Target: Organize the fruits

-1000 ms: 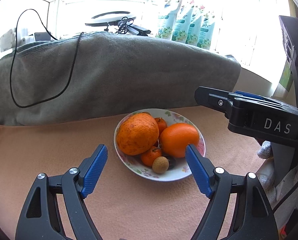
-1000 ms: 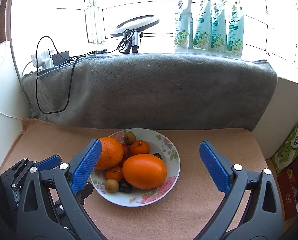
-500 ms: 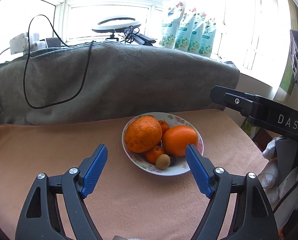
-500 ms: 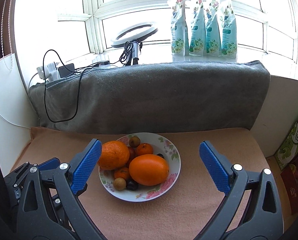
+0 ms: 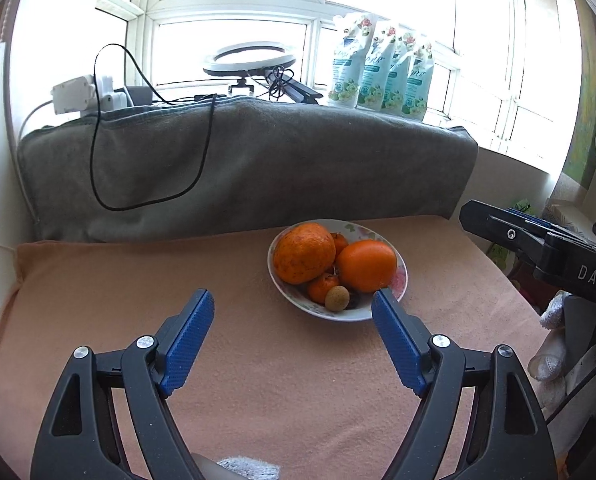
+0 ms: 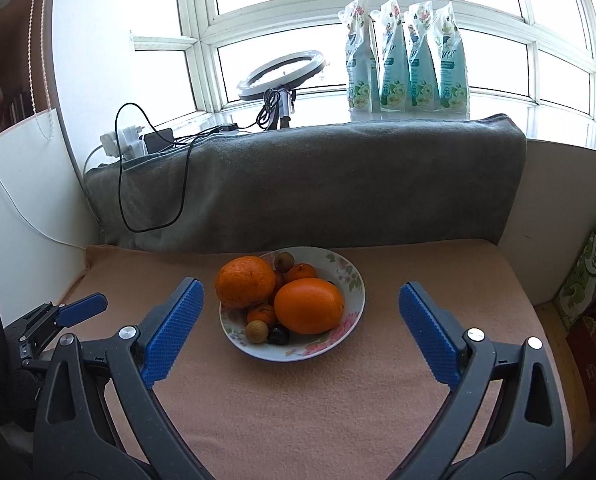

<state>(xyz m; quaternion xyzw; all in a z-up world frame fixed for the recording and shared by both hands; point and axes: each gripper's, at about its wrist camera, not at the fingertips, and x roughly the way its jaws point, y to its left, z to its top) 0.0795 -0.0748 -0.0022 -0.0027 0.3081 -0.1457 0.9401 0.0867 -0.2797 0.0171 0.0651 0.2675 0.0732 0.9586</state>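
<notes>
Fruit bowl (image 6: 352, 280) on a peach cloth (image 6: 318, 400), window (image 6: 378, 8) behind.
I see both my left claw (image 5: 293, 307) and right claw (image 6: 301, 296) spread apart, empty, short of the bowl; a grey blanket (image 6: 318, 184) backs the cloth, 4 pouches (image 6: 408, 60) line the sill.

Bare peach blanket (image 6: 318, 408) lies all around the floral bowl (image 6: 348, 280); the grey-draped ledge (image 6: 338, 184) blocks behind it, boxes (image 6: 586, 276) crowd far right of it
</notes>
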